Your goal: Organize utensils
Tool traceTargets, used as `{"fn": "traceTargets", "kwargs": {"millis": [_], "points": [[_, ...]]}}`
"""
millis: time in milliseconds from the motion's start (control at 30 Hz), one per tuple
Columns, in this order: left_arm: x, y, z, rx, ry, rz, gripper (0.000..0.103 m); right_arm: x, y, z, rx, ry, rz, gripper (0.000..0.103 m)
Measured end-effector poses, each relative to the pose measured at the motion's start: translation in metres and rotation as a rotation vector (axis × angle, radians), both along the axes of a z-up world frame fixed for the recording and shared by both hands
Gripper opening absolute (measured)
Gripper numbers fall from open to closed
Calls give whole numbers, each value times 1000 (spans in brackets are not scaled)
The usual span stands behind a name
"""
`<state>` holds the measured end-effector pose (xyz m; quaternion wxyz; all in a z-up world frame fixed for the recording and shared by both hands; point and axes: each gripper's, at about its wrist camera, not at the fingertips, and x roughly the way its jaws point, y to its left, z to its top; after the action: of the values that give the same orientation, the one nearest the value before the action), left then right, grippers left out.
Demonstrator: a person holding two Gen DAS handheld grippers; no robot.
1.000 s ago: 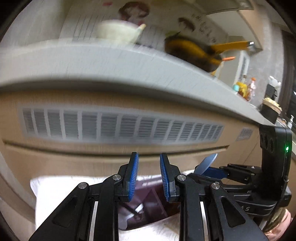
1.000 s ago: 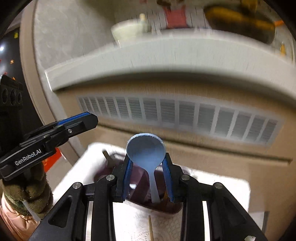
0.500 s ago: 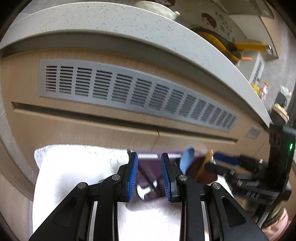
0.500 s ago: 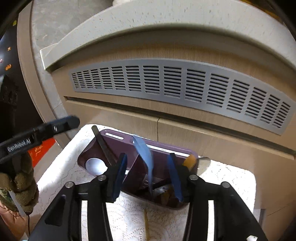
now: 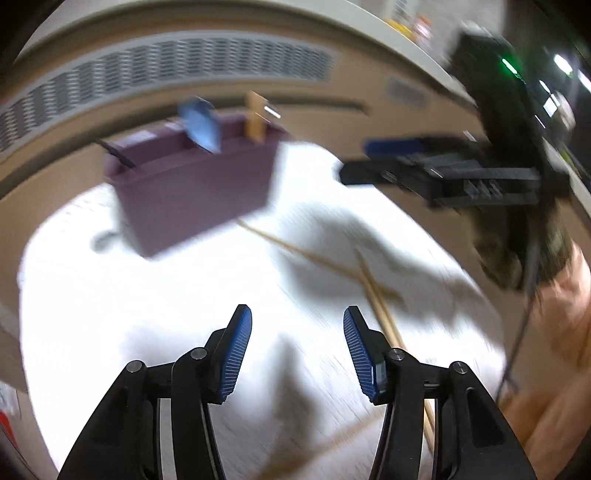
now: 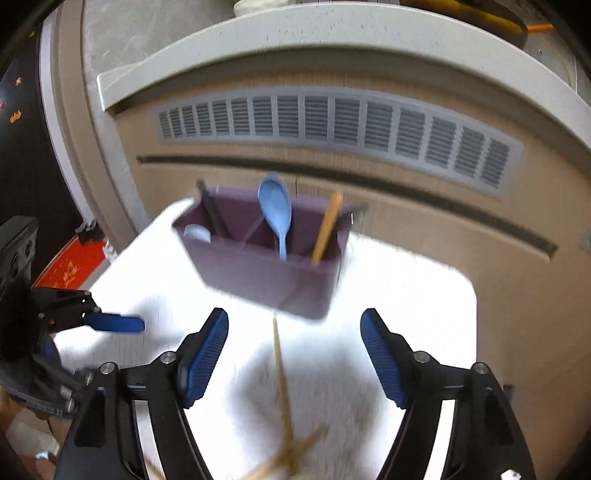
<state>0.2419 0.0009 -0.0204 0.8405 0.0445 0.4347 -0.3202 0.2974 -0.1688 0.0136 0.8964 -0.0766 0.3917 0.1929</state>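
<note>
Since the earlier frames both claws have pulled back from the purple caddy and spread their fingers, and the blue spoon that the right claw gripped now stands in the caddy. The right claw (image 6: 294, 349) hangs wide and empty above the white cloth (image 6: 406, 295), its blue pads apart on either side of a wooden chopstick (image 6: 281, 373) that lies on the cloth and runs from the caddy's near wall toward the camera. The left claw (image 5: 297, 350) is also wide and holds nothing, over the cloth's near part, with more chopsticks (image 5: 376, 295) lying crossed just to its right. The purple caddy (image 6: 266, 273) stands upright toward the cloth's far edge, close to the wooden cabinet front (image 6: 406, 199). In it the blue spoon (image 6: 275, 210) stands bowl up in the middle compartment; a wooden utensil (image 6: 327, 229) leans in the right compartment, a dark handle (image 6: 212, 214) leans in the left one, and a white rounded piece (image 6: 197, 233) sits low in that same left compartment. A grey vent grille (image 6: 332, 122) runs along the cabinet above the caddy, under the pale countertop edge (image 6: 295, 29). Motion blur softens both views.
</note>
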Motion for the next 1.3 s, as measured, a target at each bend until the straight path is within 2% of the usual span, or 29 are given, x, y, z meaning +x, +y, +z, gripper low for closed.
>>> {"fn": "traceTargets", "kwargs": {"millis": [133,400,500,567,633,767,967,1033,1067,1167,1300], "points": [[-36,-22,-15,38,54,-92,53,-30,-3,-28,-25,59,29,77],[-65,-57,-41,172,70,-130,53,-76,-20,-71,-9,181,-5,77],[-68,-57,-46,242,23,-86,53,-89,-23,-81,21,210,-27,77],[-66,-52,-51,321,-28,-11,54,-94,-20,-88,27,224,-32,77],[-60,-45,-51,354,-60,67,55,-95,-16,-93,14,218,-43,77],[-49,-26,-48,310,-37,170,56,-90,-9,-96,-2,214,-52,62],[-36,-7,-49,270,-3,253,58,-80,3,-101,-24,222,-73,49],[-35,0,-49,266,3,272,59,-80,10,-102,-68,203,-67,39],[-39,4,-49,266,4,278,60,-80,13,-102,-83,197,-58,29],[-38,6,-49,258,13,286,60,-80,14,-97,-59,201,-40,13],[-41,4,-46,234,11,253,60,-77,5,-82,-45,164,-58,11]]}}
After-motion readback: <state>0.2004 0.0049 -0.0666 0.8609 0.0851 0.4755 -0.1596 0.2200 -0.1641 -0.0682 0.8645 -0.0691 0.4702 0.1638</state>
